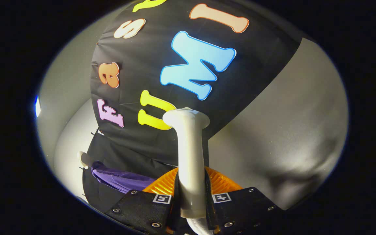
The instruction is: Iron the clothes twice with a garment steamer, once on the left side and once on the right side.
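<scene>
My gripper (191,197) fingers clamped on steamer (190,153) handle, head up w/ shirt (122,179) low, left of it. Risk: I swing too far, steamer misses or snags shirt.

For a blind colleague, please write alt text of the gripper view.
The gripper has its fingers shut on the white steamer, whose handle rises between them to a wide head. A purple garment hangs beyond the fingers against the black cloth wall.

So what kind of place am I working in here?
Likely a staged recording booth: black cloth wall, a purple garment hung up, and the hand-held gripper shut on a steamer handle.
</scene>
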